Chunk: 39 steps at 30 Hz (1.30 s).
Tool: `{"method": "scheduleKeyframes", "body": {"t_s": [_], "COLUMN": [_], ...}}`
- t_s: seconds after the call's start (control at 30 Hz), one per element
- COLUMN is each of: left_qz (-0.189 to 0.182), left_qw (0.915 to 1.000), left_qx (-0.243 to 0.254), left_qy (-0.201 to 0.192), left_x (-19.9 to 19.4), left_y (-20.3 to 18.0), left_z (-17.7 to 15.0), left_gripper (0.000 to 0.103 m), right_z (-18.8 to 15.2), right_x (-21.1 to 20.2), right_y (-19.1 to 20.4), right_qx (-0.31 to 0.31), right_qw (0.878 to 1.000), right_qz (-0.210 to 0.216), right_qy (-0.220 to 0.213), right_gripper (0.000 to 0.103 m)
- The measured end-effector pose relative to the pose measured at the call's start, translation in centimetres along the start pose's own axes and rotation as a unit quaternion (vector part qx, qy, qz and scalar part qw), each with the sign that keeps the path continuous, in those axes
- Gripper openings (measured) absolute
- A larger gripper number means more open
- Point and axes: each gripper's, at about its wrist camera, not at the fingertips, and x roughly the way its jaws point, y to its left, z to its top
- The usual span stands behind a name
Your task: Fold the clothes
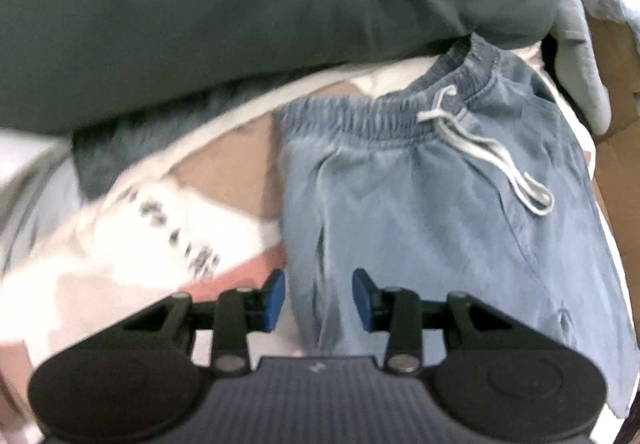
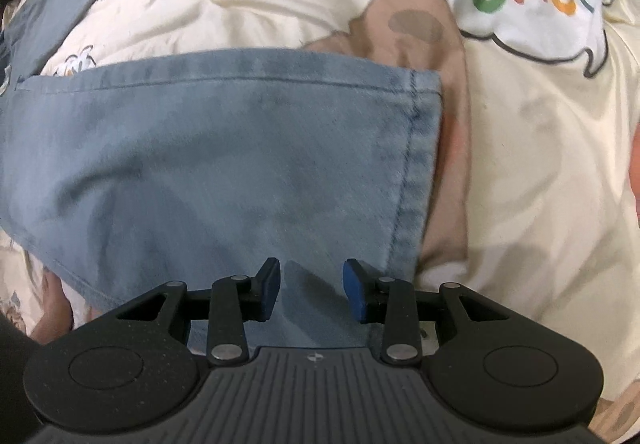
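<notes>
Left to right: left gripper (image 1: 319,298) points steeply down, jaws partly apart, nothing pinched; the blue pads (image 1: 276,298) straddle a soft ridge of fabric but don't press on it. Directly ahead of it lie the blue shorts (image 1: 420,212), waistband (image 1: 360,116) at the far end with a white drawstring (image 1: 492,156) trailing across the front; the left side edge of the shorts runs just inside the left pad. A dark grey-green cloth (image 1: 240,4) fills the far part of the view, and a grey garment (image 1: 580,56) sits at far right. All of it rests on a cream cartoon-print bedsheet (image 2: 520,164). Right gripper (image 2: 312,292) also points down, jaws half apart and empty, hovering over the leg end, where the stitched hem (image 2: 416,164) runs just right of the fingertips. So the shorts' long axis spans the two hands, waist toward the left, hem toward the right. Next fold likely brings hem to waist; right hand is nearer the hem and needs to shift slightly right to catch it. Left view is motion-blurred.
</notes>
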Motion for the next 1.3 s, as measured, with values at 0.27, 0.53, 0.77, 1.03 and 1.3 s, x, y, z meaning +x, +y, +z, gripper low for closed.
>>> {"method": "scheduleKeyframes", "body": {"t_s": [0.27,0.53,0.77,1.03,1.3], "left_qz": [-0.021,-0.025,-0.023,-0.051,-0.116], "left_qw": [0.9983,0.9969,0.9968,0.9917,0.9751], "left_qx": [-0.049,-0.068,-0.069,-0.106,-0.184], "left_qy": [0.025,0.032,0.031,0.052,0.042], "left_x": [1.4,3.1,3.4,3.1,3.3], "left_y": [0.6,0.3,0.0,0.5,2.2], "left_z": [-3.7,-5.7,-6.0,-7.4,-10.2], "left_gripper": [0.04,0.033,0.02,0.022,0.031], "right_z": [-1.9,-2.3,-2.7,-3.5,-3.8], "right_x": [-0.2,-0.6,-0.8,-1.0,-1.4], "right_y": [-2.3,-1.9,-1.8,-1.9,-1.5], "right_qx": [0.032,0.025,0.029,0.035,0.033], "right_qw": [0.999,1.0,0.999,0.999,0.999], "right_qz": [-0.002,0.001,-0.006,-0.005,-0.004], "right_qy": [0.004,0.015,0.018,0.015,0.016], "right_gripper": [0.043,0.046,0.047,0.047,0.047]}}
